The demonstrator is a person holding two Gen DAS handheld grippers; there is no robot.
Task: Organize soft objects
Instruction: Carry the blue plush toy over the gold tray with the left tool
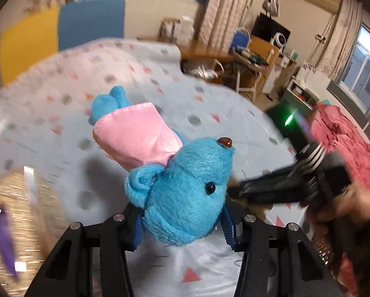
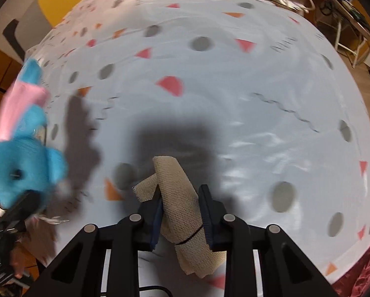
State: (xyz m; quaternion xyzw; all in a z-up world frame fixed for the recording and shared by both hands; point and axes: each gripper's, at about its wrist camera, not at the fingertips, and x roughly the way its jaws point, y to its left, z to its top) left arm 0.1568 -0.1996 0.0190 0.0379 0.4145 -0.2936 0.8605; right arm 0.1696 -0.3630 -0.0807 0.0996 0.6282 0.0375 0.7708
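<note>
A blue plush bear [image 1: 185, 193] in a pink dress hangs above the bed. My left gripper [image 1: 183, 230] is shut on its head, and the body and legs stick out away from me. In the right wrist view the same bear [image 2: 19, 163] shows blurred at the left edge. My right gripper [image 2: 182, 208] points steeply down at the bed and is shut on a beige roll of woven cloth [image 2: 177, 198] bound with a thin black band. The roll's ends stick out past the pads on both sides.
The bed sheet [image 2: 234, 74] is pale with grey dots and red and orange triangles. A red blanket [image 1: 346, 143] lies at the right. A golden woven basket [image 1: 16, 210] sits at the lower left. Beyond the bed stand a desk and chair [image 1: 249, 57].
</note>
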